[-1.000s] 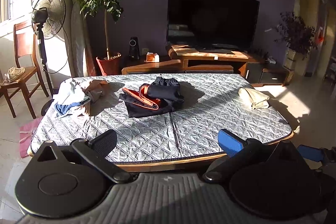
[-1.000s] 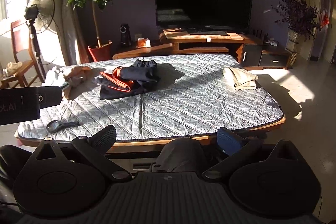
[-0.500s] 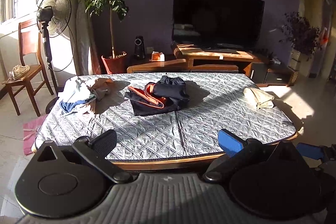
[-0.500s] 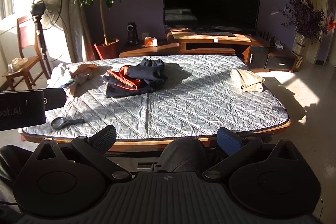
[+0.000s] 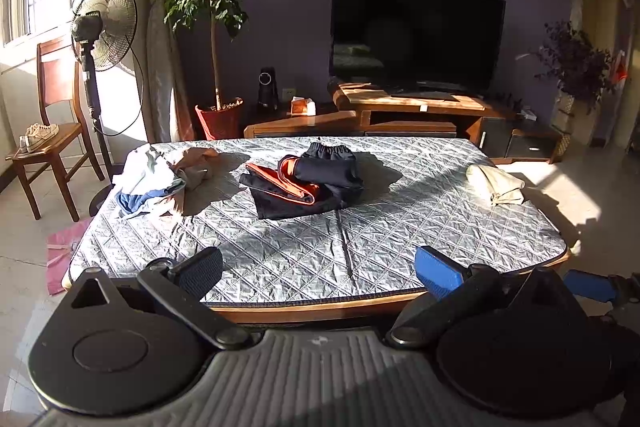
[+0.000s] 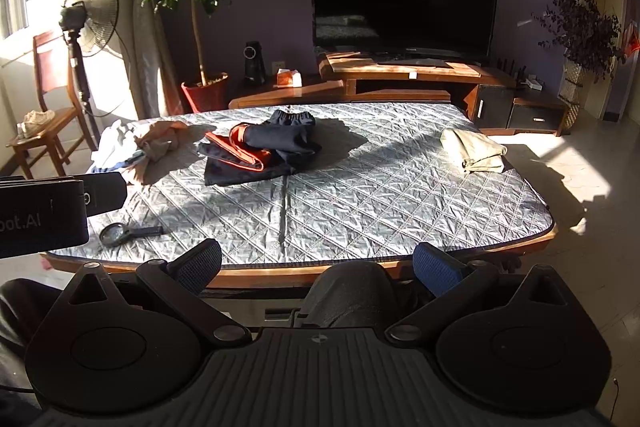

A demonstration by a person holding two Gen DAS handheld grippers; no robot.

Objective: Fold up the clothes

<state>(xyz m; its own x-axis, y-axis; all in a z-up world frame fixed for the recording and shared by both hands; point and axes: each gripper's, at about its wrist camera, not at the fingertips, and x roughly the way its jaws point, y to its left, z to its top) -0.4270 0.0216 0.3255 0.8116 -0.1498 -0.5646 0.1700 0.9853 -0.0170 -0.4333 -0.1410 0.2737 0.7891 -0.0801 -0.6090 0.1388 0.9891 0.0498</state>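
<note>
Navy-and-orange garment (image 5: pixel 304 183) lies bunched mid-table on the quilted cover (image 5: pixel 400 227), unfolded pile (image 5: pixel 156 179) far left, folded beige piece (image 5: pixel 496 183) right. I hold left gripper (image 5: pixel 318 267) and right gripper (image 6: pixel 316 263) short of the near edge, both spread wide, empty. Risk: pinching cover with cloth. Sunlit room, television (image 5: pixel 416 31) behind.

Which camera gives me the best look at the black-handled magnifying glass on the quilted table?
The right wrist view: the black-handled magnifying glass lies fully visible near the quilted table's front-left edge. The left wrist view doesn't show it at all.
</note>
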